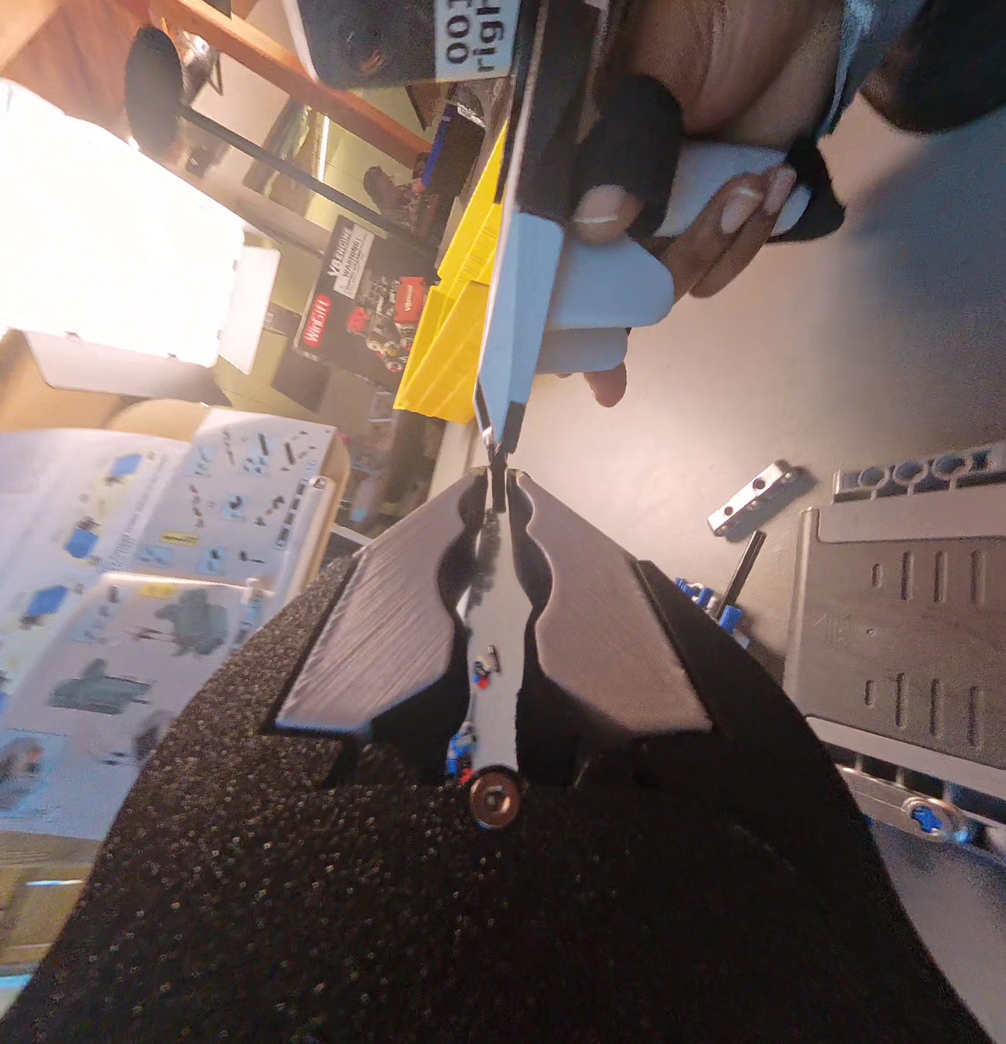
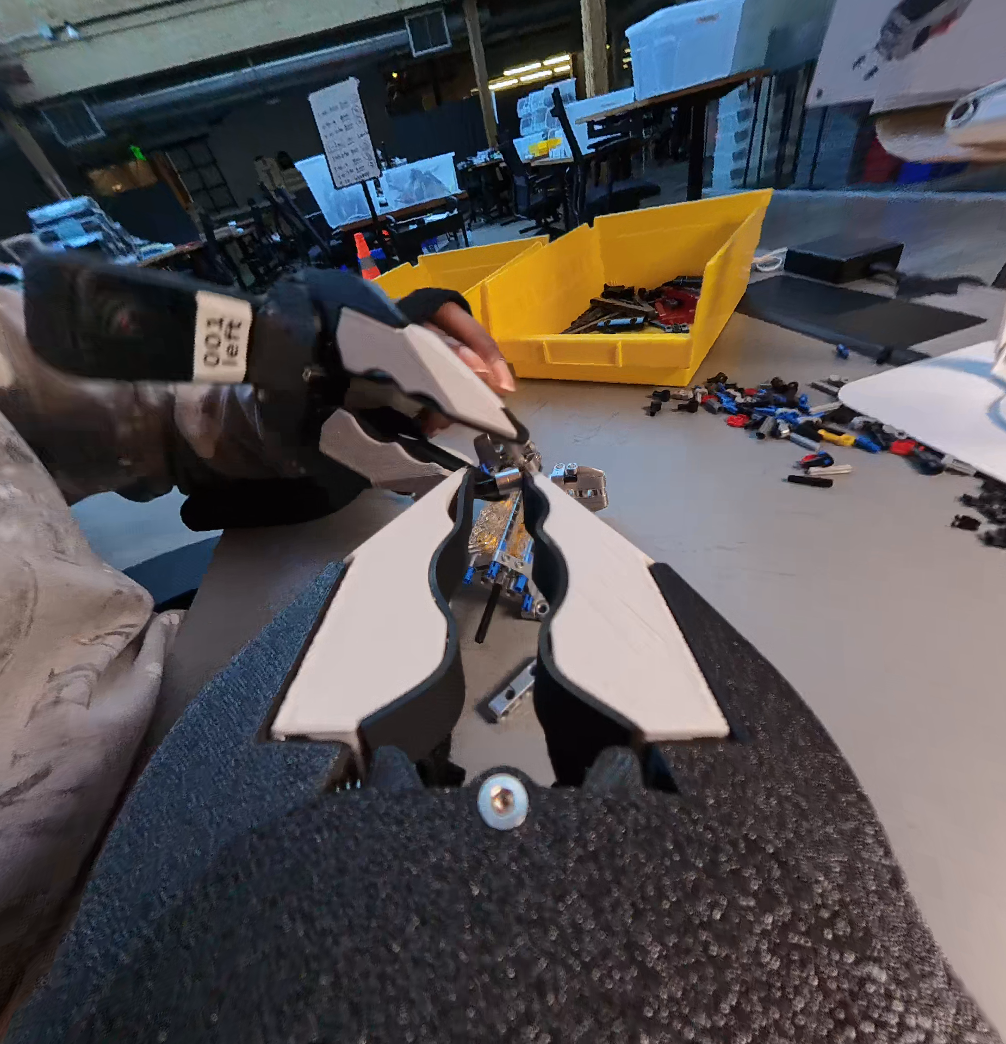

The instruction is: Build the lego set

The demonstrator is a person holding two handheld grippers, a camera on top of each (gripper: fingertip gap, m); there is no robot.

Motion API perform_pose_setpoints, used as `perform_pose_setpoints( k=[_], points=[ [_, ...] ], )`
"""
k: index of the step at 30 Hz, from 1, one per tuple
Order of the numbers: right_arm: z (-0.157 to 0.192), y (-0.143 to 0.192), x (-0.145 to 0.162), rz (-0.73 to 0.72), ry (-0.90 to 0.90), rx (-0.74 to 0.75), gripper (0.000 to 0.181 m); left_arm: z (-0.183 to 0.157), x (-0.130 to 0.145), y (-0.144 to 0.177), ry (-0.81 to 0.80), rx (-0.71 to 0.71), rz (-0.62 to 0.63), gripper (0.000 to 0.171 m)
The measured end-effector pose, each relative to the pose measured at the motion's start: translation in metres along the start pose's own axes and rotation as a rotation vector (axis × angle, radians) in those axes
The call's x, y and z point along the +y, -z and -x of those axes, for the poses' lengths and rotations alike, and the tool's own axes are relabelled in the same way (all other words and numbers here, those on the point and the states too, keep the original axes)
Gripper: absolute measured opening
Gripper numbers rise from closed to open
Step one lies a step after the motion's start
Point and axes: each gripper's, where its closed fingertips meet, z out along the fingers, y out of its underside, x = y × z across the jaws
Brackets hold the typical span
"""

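Note:
My left gripper is shut on a small grey and black building-toy part pinched at its tips. My right gripper is shut on a small silver connector, tip to tip with the left gripper, which comes in from the left. In the left wrist view the right gripper comes down from above and meets the same spot. Under the tips lies a grey model with blue pins, beside a black axle and a short grey beam.
Two yellow bins stand behind, one holding dark parts. Loose small parts are scattered to the right by a white sheet. An open instruction booklet and a grey panel flank the left gripper on the grey table. The grippers are tip to tip, or close to it.

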Motion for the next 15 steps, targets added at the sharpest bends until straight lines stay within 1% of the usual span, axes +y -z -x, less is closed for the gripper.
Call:
perform_pose_setpoints(
  k=[1, 2, 4, 5, 7, 8, 10, 13, 15],
  points=[
    [0.002, 0.003, -0.003, -0.007, 0.059, -0.003, 0.015, 0.001, 0.000, 0.002, 0.137, 0.054, -0.022, 0.015],
    [0.004, 0.006, -0.006, -0.016, 0.118, -0.005, 0.015, 0.003, -0.004, 0.006, 0.310, 0.123, -0.069, 0.026],
    [0.014, 0.012, -0.017, -0.058, 0.216, -0.027, 0.015, 0.015, -0.020, 0.019, 0.673, 0.260, -0.221, 0.029],
    [0.019, 0.014, -0.022, -0.080, 0.250, -0.039, 0.015, 0.024, -0.026, 0.026, 0.822, 0.306, -0.297, 0.029],
    [0.029, 0.017, -0.030, -0.115, 0.295, -0.061, 0.016, 0.038, -0.034, 0.038, 1.059, 0.386, -0.432, 0.030],
    [0.033, 0.018, -0.033, -0.131, 0.308, -0.067, 0.016, 0.044, -0.036, 0.041, 1.156, 0.415, -0.480, 0.031],
    [0.038, 0.020, -0.036, -0.151, 0.320, -0.076, 0.016, 0.050, -0.035, 0.044, 1.304, 0.454, -0.537, 0.031],
    [0.041, 0.021, -0.039, -0.170, 0.315, -0.085, 0.015, 0.054, -0.035, 0.045, 1.445, 0.497, -0.581, 0.033],
    [0.042, 0.022, -0.041, -0.184, 0.308, -0.092, 0.016, 0.056, -0.036, 0.044, 1.501, 0.517, -0.597, 0.033]
  ],
)
